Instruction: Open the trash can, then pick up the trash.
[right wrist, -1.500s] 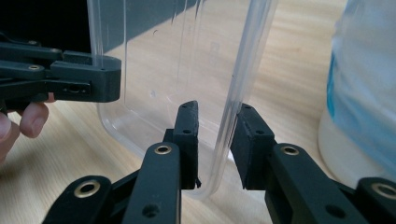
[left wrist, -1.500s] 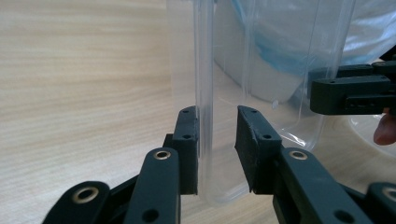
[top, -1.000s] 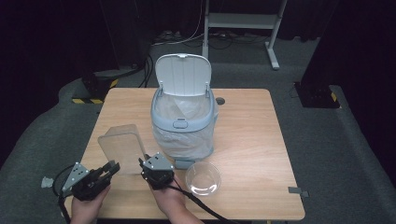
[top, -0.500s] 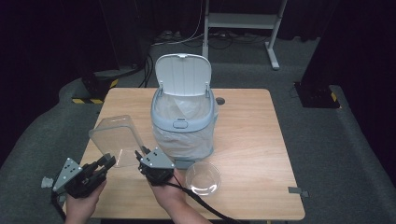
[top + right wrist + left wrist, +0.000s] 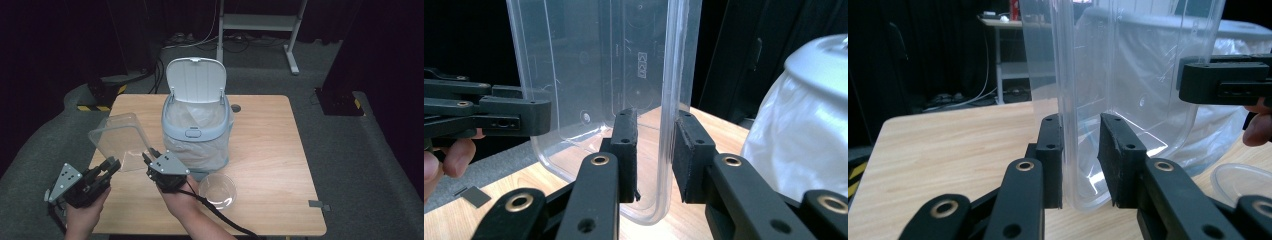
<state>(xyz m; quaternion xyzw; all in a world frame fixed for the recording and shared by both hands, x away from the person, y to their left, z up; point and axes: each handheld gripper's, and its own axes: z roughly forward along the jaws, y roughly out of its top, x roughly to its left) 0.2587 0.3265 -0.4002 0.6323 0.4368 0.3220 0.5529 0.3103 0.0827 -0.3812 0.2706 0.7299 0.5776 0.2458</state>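
One wooden table (image 5: 280,165) with a smooth pale grain is seen. One grey plastic bin (image 5: 196,131) with its lid raised and a crinkled white liner stands mid-table. One clear rectangular plastic container (image 5: 121,141) is held tilted above the near left corner, left of the bin. One round clear lid (image 5: 217,190) lies near right. Opposite container walls are gripped between the jaws of the left gripper (image 5: 111,165) and the right gripper (image 5: 149,156).

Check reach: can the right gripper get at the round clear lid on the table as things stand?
Probably not yet. The round clear lid lies bare on the table beside the right gripper, nothing over it, but that gripper's jaws straddle a wall of the clear container, shared with the left gripper.
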